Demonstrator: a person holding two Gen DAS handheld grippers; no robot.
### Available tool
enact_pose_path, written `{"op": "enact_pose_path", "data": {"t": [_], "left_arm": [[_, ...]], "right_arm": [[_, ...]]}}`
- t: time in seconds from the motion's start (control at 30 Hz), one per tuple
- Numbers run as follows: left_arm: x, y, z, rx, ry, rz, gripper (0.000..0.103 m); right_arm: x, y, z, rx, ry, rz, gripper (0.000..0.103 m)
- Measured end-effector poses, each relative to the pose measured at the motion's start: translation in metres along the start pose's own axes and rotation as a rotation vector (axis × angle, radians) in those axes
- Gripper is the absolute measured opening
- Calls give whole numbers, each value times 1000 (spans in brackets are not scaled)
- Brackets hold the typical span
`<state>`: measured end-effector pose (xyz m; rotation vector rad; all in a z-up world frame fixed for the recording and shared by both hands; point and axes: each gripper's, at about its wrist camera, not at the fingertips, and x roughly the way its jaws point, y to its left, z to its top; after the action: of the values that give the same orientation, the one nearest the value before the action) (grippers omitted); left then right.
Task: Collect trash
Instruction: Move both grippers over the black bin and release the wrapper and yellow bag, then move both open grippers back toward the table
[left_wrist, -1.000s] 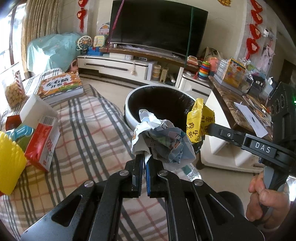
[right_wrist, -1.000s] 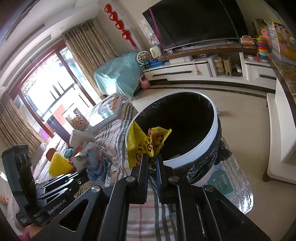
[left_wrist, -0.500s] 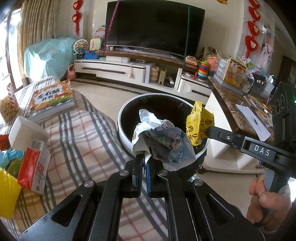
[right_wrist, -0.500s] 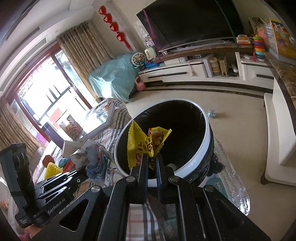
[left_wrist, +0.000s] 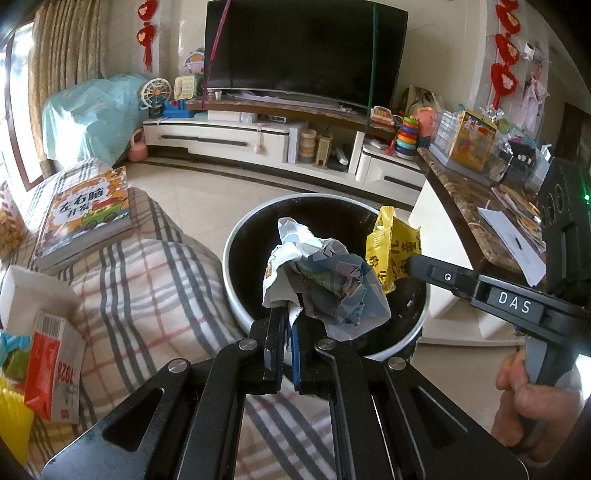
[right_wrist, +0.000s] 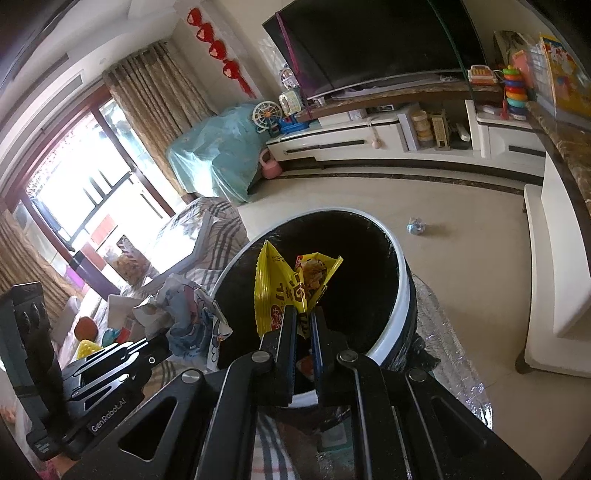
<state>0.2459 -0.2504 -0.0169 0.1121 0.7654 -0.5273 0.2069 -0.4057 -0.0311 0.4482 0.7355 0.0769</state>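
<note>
My left gripper (left_wrist: 289, 317) is shut on a crumpled ball of printed paper (left_wrist: 325, 284), held over the near rim of a round white trash bin with a black liner (left_wrist: 236, 291). From the right, my right gripper (left_wrist: 408, 264) comes in shut on a yellow snack wrapper (left_wrist: 389, 247) above the bin's mouth. In the right wrist view that gripper (right_wrist: 303, 321) pinches the yellow wrapper (right_wrist: 277, 284) over the bin (right_wrist: 400, 299), and the left gripper with the crumpled paper (right_wrist: 184, 317) sits at the left rim.
A plaid-covered surface (left_wrist: 140, 280) to the left carries a children's book (left_wrist: 86, 214), a red and white carton (left_wrist: 55, 384) and a white box (left_wrist: 33, 299). A small wad (right_wrist: 416, 226) lies on the floor beyond the bin. A marble-topped counter (left_wrist: 465, 199) stands right; a person's hand (left_wrist: 528, 398) grips the right tool.
Both grippers have travelled toward the bin with their loads still held. The bin has grown larger and come under the paper and the wrapper; the plaid surface has slid away to the left.
</note>
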Motion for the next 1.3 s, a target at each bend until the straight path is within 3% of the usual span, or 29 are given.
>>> {"op": "enact_pose_path", "data": {"t": [0.5,0.63,0.7,0.77,0.8,0.93,1.0,1.1,1.3], "left_arm": [[26,-4,13,18,34,23,3],[27,-3,18,6,31,25,5],[28,-3,18,4,33,28,15],[26,-2,16,3,28,33,25],[24,-3,14,2,24,37,30],[19,1,6,-14,26,45,33],[14,4,-2,-29,26,53,40],[1,12,-15,-57,16,66,54],[-28,25,-39,-102,-7,79,59]], "right_arm": [[18,-13,15,14,20,-20,8],[20,-15,16,25,24,-20,12],[18,-15,17,23,20,-21,18],[16,-13,17,22,12,-19,41],[14,-13,17,24,8,-15,46],[8,-10,15,22,-2,-21,58],[6,-9,12,26,-4,-18,72],[0,-3,8,21,-12,-17,79],[-17,19,-10,-22,-51,-18,91]]}}
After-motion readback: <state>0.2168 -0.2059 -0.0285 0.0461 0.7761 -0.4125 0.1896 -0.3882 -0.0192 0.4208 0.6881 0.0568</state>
